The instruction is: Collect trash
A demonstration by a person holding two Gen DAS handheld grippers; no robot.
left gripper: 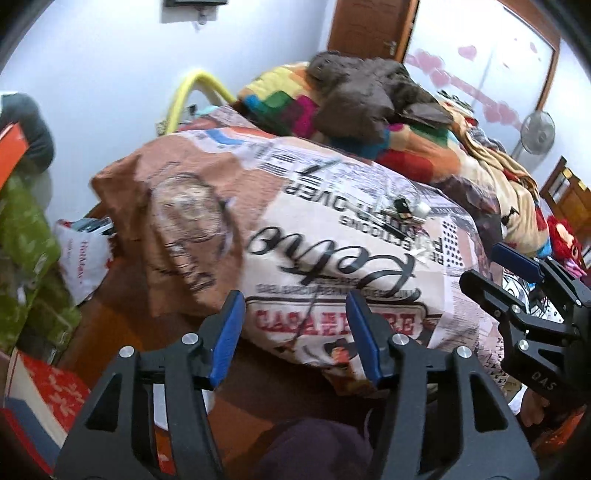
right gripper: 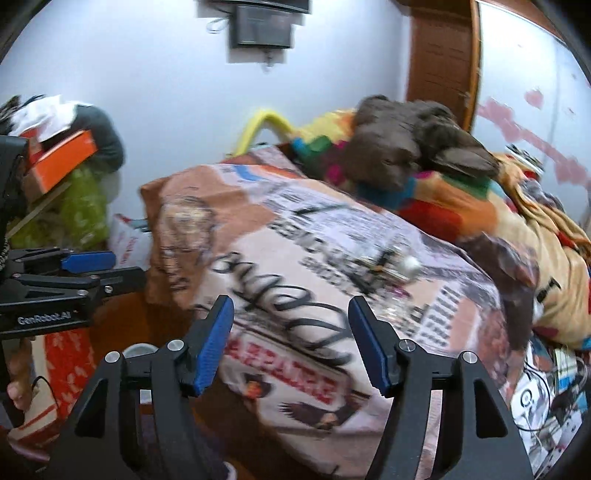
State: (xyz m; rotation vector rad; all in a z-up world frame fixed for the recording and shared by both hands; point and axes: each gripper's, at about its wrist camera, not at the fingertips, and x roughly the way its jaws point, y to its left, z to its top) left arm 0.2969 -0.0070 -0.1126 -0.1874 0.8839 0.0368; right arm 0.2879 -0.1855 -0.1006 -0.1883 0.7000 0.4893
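**Two grippers open over the bed**

Left wrist view: the left gripper (left gripper: 295, 332) has its fingers spread wide, holding nothing, above the printed bedspread (left gripper: 332, 280). A clear bottle (left gripper: 413, 216) lies on it. Right wrist view: the right gripper (right gripper: 291, 339) gapes empty too; the bottle (right gripper: 400, 267) lies ahead.

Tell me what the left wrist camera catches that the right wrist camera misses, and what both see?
Only the left wrist view shows a standing fan and a red-haired doll. Only the right wrist view shows a dark box mounted on the wall and tangled cables. Both show the printed bedcover, the brown plush toy, the small clear bottle and both open tools: left tool, right tool.
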